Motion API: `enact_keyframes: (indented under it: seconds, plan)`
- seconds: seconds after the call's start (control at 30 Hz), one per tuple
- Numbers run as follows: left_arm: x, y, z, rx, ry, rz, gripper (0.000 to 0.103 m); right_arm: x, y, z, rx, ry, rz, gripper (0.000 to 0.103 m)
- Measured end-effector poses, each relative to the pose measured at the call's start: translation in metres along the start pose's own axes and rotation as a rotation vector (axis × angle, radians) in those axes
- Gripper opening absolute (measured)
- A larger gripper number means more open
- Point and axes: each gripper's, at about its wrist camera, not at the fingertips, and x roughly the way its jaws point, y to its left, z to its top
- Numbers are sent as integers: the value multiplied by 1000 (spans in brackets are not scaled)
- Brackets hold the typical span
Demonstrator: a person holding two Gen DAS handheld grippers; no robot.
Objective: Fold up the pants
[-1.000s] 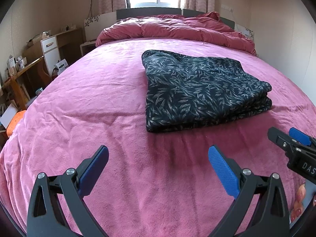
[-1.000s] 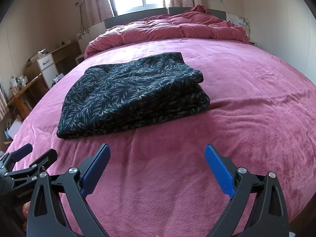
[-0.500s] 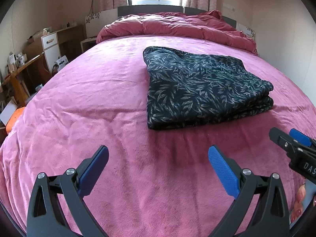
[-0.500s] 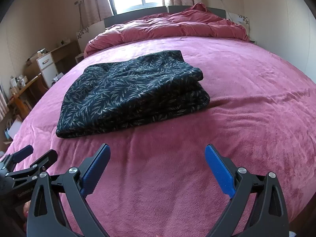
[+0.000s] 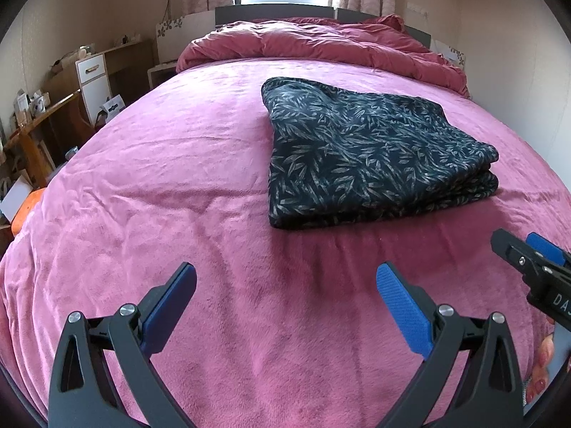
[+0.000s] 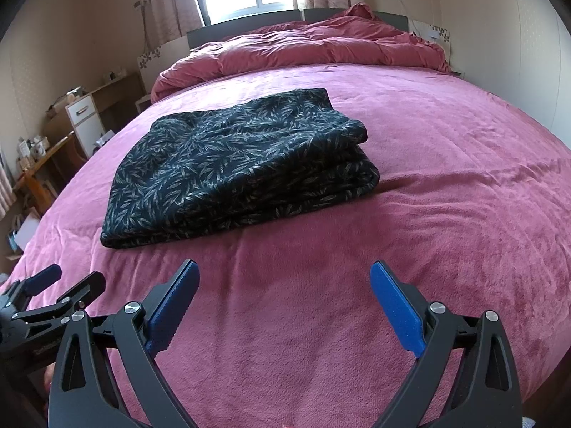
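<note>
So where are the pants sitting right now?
The folded pants lie on the pink bed cover, mid-bed below the bunched duvet, ahead of both open grippers, touching neither.

Left tool [image 5: 285,296] and right tool [image 6: 284,294] hover side by side, jaws spread wide.

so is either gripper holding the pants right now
No: the left gripper and right gripper both hang open above the bedspread, apart from the folded pants.

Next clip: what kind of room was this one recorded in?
Almost certainly a home bedroom. The dark leaf-print folded pants lie on a wide bed under a pink plush blanket, a bunched red duvet sits by the headboard, and a white-drawered wooden bedside cabinet stands beside it.
</note>
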Motion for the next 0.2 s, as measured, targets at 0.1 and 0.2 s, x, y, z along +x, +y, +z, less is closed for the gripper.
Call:
enact_keyframes:
  seconds: [0.1,0.2]
  plan:
    - [4,2,0,-14,23,-5,101,1,-1,0,-1,6,-2,95]
    - [9,2,-1,-26,44,-4,101,4,-1,1,-8,16,-18,96]
